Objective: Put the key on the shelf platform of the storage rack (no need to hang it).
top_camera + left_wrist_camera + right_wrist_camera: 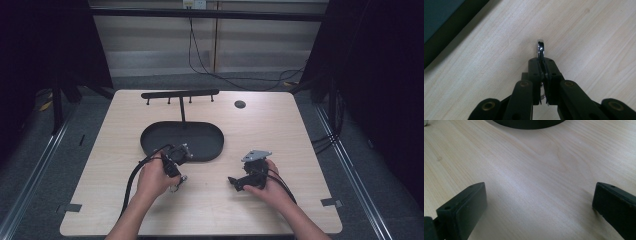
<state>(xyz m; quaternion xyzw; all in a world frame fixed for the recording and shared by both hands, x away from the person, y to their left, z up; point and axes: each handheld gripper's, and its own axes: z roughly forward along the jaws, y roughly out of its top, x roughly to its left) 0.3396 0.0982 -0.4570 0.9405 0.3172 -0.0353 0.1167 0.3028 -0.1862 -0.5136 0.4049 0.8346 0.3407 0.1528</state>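
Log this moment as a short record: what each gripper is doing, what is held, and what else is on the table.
left gripper: shut on a shiny metal ring, low over the table
right gripper: open, nothing between its jaws
metal ring: pokes out past the jaw tips
black oval tray: behind the grippers
hook rack: stands on the tray, hooks bare

Pale wood table [280, 140] with thin brown grain lines. Black oval tray [200, 131], black rack [181, 93] with small hooks. Shiny silver metal ring [540, 48] in the left tool [543, 67], all black with little brass-coloured screws. Black right tool [539, 202] too, with a grey three-cornered plate [256, 155] on top. Small dark round spot [240, 104] near the far edge. Grey floor [30, 165], black cables [131, 181].
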